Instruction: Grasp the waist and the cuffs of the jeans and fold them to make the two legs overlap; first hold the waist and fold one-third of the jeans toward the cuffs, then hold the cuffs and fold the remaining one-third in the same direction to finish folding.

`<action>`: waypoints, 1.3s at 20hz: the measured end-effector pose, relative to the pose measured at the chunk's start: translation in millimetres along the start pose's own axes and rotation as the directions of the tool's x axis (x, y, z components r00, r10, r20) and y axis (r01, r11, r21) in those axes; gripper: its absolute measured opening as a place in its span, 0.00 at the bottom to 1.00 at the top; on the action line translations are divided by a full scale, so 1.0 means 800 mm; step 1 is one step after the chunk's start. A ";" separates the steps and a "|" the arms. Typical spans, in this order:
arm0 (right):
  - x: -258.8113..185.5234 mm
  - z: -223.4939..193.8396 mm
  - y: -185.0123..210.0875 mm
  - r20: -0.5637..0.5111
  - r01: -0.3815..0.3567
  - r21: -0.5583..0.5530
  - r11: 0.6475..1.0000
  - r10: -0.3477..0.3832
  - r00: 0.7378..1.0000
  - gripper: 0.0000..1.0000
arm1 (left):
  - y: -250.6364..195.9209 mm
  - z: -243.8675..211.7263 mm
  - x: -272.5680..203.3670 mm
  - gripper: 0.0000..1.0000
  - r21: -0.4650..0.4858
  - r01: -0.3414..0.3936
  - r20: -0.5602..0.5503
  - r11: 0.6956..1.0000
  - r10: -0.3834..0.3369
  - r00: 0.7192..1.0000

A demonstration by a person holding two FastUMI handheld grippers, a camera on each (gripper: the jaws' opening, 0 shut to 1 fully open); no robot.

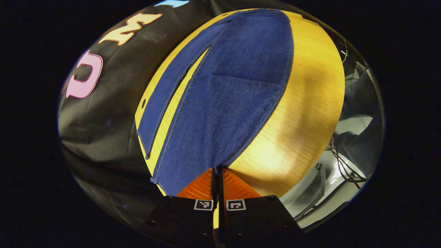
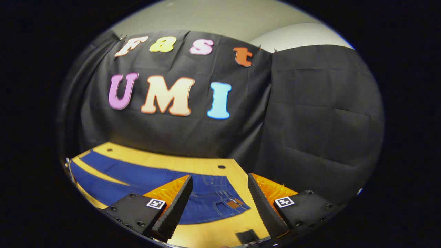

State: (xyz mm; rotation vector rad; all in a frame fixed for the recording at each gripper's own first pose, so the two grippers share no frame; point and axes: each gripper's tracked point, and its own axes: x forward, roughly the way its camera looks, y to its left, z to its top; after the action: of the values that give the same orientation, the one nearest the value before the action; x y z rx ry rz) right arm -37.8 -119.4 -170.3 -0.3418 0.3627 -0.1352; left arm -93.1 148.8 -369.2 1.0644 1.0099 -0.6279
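Note:
Dark blue jeans (image 1: pixel 227 96) lie flat on a round wooden table (image 1: pixel 310 103), legs spread apart with a strip of wood showing between them. In the left gripper view the nearer leg's cuff (image 1: pixel 182 172) runs right up to my left gripper (image 1: pixel 217 172). Its fingers are pressed together on the cuff's corner. In the right gripper view the waist (image 2: pixel 224 199), with a brown patch, lies below and between the fingers of my right gripper (image 2: pixel 219 179). That gripper is open, hovers above the table, and holds nothing.
The table (image 2: pixel 193 162) has small holes near its rim and stands close to the black cloth wall. Beyond the table's edge are a metal frame and cables (image 1: pixel 341 165). A small dark object (image 2: pixel 246 236) lies on the table near the right gripper.

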 end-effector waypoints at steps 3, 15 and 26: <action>0.021 -0.074 -0.004 -0.100 -0.061 -0.210 0.976 0.041 0.994 0.99 | 0.002 0.001 -0.001 0.00 -0.055 0.007 -0.004 0.998 -0.007 1.000; 0.059 -0.265 0.062 -0.423 -0.476 -0.666 0.574 0.236 0.875 0.97 | 0.003 0.003 -0.004 0.00 -0.099 0.019 -0.075 0.995 -0.026 0.997; 0.126 -0.279 0.104 -0.444 -0.518 -0.792 0.323 0.276 0.852 0.10 | 0.006 0.004 -0.004 0.00 -0.132 0.008 -0.095 0.991 -0.020 0.995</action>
State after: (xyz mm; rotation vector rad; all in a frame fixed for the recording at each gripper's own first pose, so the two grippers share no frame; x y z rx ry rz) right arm -21.2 -128.6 -428.2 -1.3303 0.7440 0.5820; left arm -89.7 147.7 -364.3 0.9794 1.1281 -0.5178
